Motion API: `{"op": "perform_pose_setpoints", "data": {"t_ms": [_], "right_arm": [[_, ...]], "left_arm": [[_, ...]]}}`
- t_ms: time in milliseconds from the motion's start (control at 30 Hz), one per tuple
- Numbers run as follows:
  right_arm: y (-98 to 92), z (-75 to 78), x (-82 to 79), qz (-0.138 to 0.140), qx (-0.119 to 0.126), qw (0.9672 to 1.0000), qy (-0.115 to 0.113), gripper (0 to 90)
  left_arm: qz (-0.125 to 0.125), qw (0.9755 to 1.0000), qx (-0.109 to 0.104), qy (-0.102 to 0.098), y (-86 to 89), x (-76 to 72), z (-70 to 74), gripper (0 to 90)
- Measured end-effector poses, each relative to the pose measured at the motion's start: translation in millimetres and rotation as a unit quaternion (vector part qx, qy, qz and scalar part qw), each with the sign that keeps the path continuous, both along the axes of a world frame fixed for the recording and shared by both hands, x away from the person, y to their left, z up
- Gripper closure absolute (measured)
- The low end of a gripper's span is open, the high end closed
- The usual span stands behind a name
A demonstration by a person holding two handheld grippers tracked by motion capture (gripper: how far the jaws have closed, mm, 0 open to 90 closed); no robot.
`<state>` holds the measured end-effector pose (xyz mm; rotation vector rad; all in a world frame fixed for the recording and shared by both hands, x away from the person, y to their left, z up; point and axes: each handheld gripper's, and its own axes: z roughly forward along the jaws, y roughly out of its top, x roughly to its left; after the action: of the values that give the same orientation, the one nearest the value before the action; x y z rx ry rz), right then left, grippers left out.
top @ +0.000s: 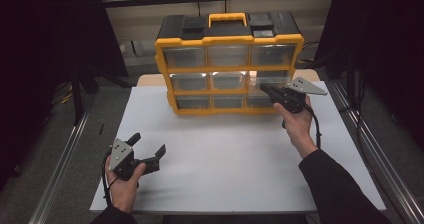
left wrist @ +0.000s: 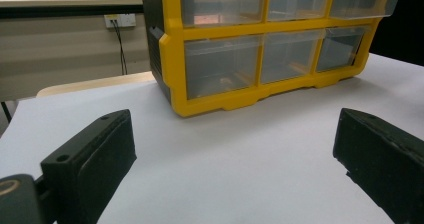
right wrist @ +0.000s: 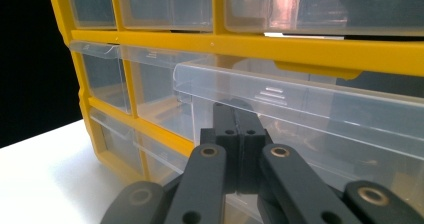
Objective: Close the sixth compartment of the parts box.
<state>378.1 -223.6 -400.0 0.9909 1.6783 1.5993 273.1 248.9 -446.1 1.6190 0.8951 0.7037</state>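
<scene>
nearest the person, at about seven o'clock on the white table point(top: 225, 159), the left gripper point(top: 148, 146) rests low in the left hand point(top: 124, 186), its jaws spread wide with nothing between them. in the left gripper view the two black pads point(left wrist: 95, 156) stand far apart, only bare white surface between them, and the yellow organiser point(left wrist: 270, 49) sits beyond at roughly one o'clock.

farther out, at about two o'clock on the table, the right hand point(top: 297, 126) holds the right gripper point(top: 265, 89) up against the front of the organiser point(top: 229, 64), with its grey three-cornered plate point(top: 306, 86) on top. its jaws are pressed together; in the right gripper view the two black fingers point(right wrist: 235, 134) meet with no gap between them, just under the front lip of the clear drawer point(right wrist: 310, 119). whether the tips pinch the drawer's handle or only touch its face cannot be told. that drawer, the right-hand one of the middle row point(top: 270, 79), stands a little proud of the yellow frame, slightly pulled out compared with its neighbours.

the organiser stands upright at twelve o'clock, at the far edge of the table, three rows of three clear drawers in a yellow frame, with a black top and a yellow carry handle point(top: 227, 19).
</scene>
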Motion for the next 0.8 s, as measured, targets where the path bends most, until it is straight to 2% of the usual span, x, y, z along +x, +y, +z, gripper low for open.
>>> {"op": "perform_pose_setpoints", "data": {"t_ms": [100,800], "right_arm": [[-0.3,-0.1,0.4,-0.002,-0.003,1.0000,-0.001,90.0],[-2.2,0.1,3.2,-0.009,0.001,1.0000,-0.001,90.0]], "left_arm": [[-0.006,1.0000,-0.003,-0.002,0.6,0.6,-0.4,3.3],[-0.002,1.0000,-0.002,-0.001,0.0,-0.1,-0.2,3.3]]}}
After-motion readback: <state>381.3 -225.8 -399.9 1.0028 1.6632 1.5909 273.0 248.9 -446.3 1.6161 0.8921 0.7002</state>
